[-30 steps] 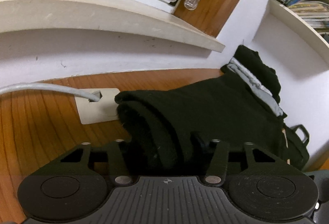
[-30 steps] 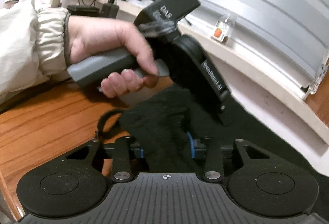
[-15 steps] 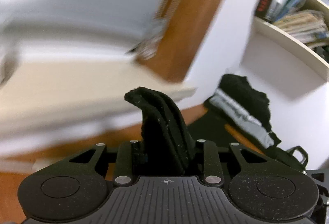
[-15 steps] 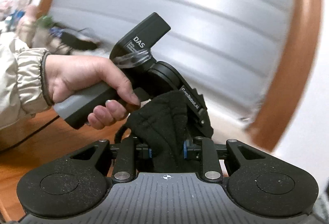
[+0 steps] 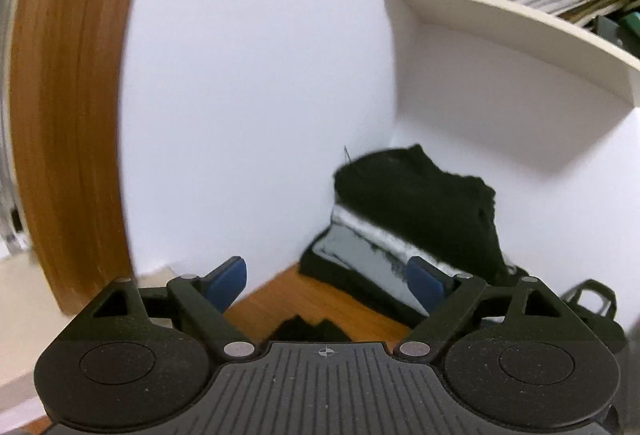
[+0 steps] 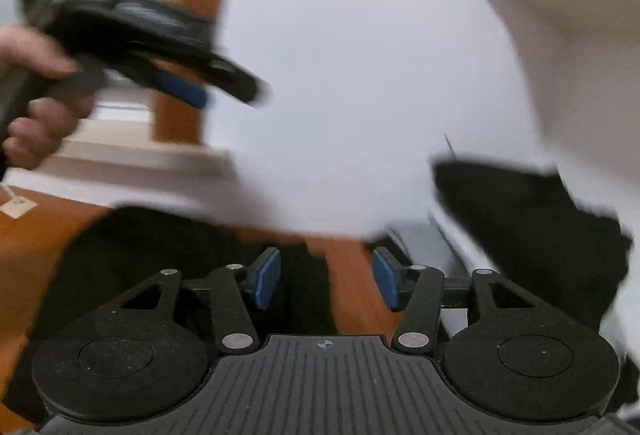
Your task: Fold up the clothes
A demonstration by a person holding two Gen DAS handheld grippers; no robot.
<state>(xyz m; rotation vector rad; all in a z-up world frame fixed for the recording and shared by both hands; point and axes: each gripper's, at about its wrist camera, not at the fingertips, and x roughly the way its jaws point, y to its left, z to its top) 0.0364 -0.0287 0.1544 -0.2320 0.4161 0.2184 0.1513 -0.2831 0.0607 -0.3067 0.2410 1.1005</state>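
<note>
The black garment (image 6: pixel 136 251) lies on the wooden table (image 6: pixel 352 275), below and left of my right gripper (image 6: pixel 326 279). That gripper is open, with nothing between its blue pads (image 6: pixel 266 279). In the left wrist view only a black tip of the garment (image 5: pixel 308 329) shows under my left gripper (image 5: pixel 326 283), which is also open and empty. In the blurred right wrist view a hand (image 6: pixel 36 107) holds the left gripper (image 6: pixel 208 83) up in the air at the upper left, clear of the cloth.
A stack of folded black and grey clothes (image 5: pixel 412 219) sits in the corner against the white wall, with a black bag handle (image 5: pixel 592 295) beside it. A bookshelf (image 5: pixel 520 15) hangs above it. A wooden window frame (image 5: pixel 68 115) stands at the left.
Both grippers have opened and let go of the black garment, which now lies on the table. Both views have swung right, towards the corner.
</note>
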